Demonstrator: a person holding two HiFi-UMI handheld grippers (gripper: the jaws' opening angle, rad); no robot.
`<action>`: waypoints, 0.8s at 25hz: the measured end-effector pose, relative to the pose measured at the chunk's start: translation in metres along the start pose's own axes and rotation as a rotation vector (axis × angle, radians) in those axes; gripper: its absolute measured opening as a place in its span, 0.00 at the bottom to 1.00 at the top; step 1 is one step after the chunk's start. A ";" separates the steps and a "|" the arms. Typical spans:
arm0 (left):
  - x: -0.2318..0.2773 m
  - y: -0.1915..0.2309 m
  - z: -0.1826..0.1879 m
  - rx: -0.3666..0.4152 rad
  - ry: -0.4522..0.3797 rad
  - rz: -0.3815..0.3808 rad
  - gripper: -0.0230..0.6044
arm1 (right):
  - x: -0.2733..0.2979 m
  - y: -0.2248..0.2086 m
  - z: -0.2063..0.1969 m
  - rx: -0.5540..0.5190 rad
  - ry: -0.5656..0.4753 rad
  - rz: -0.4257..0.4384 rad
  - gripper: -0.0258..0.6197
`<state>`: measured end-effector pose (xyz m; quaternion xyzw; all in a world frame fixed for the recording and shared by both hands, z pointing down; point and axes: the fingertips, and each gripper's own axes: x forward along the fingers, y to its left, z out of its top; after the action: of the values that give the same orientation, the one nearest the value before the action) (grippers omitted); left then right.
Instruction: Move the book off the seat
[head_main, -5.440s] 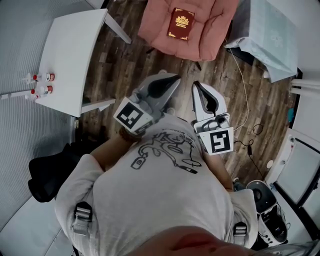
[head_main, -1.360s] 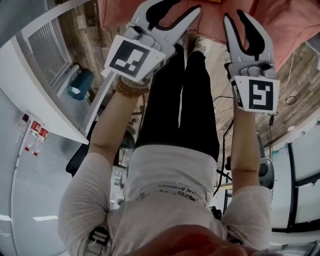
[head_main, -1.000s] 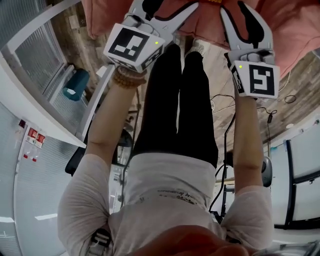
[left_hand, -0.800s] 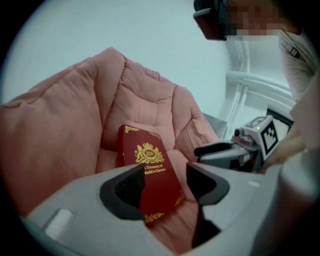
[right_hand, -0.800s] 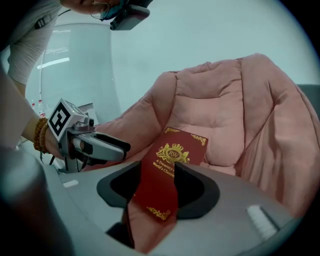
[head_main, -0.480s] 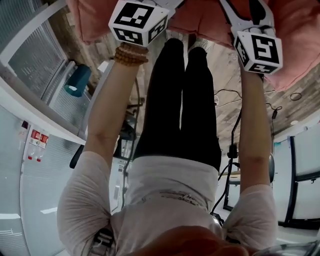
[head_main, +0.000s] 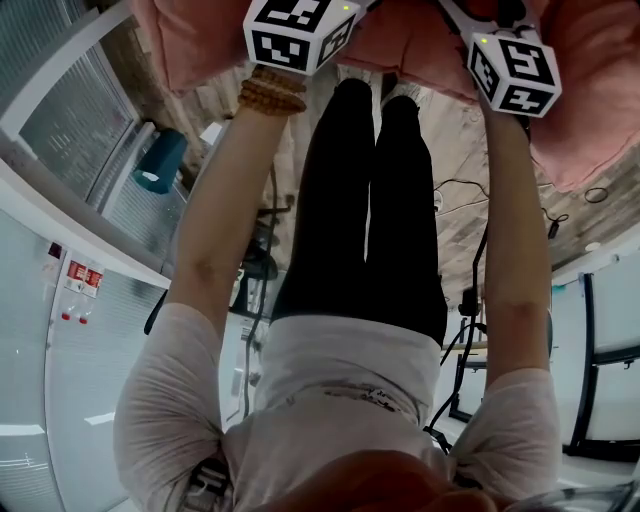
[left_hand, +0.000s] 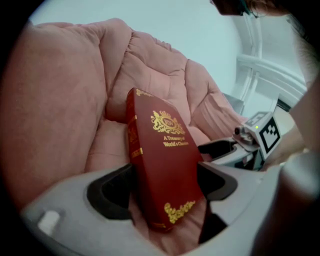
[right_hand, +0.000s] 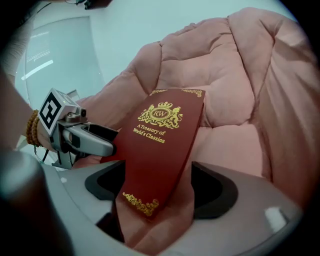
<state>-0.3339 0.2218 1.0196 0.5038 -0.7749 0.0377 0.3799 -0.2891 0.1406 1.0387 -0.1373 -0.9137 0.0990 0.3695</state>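
Observation:
A dark red book (left_hand: 167, 160) with gold print lies on the pink cushioned seat (left_hand: 60, 115). In the left gripper view its near end sits between the wide jaws of my left gripper (left_hand: 165, 189); the jaws have just been opening. My right gripper (right_hand: 160, 186) straddles the book (right_hand: 162, 140) the same way, and its jaws have also just been opening. Neither gripper's pads visibly press on the cover. Each gripper shows in the other's view, beside the book. In the head view only the two marker cubes (head_main: 297, 30) (head_main: 513, 68) show, over the seat (head_main: 190, 50).
The seat's puffy backrest (right_hand: 235, 75) rises behind the book. The person's legs (head_main: 370, 200) stand on wood flooring with cables (head_main: 470, 190). A white table edge (head_main: 60, 130) and a teal object (head_main: 160, 160) lie at the left.
Both grippers have moved toward the top of the head view, over the pink seat. Their jaws have passed out of the picture; only the marker cubes remain.

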 end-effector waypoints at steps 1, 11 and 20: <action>0.002 0.001 -0.001 0.001 0.007 0.001 0.67 | 0.003 -0.002 0.000 0.005 0.000 -0.001 0.69; 0.020 0.013 -0.013 0.023 0.068 0.026 0.68 | 0.024 -0.001 -0.002 -0.014 0.011 0.017 0.68; 0.008 0.009 -0.009 0.015 0.084 0.017 0.64 | 0.011 0.010 0.010 0.002 0.001 0.025 0.61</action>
<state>-0.3378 0.2241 1.0342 0.4981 -0.7623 0.0679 0.4077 -0.3018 0.1535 1.0365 -0.1485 -0.9117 0.1044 0.3687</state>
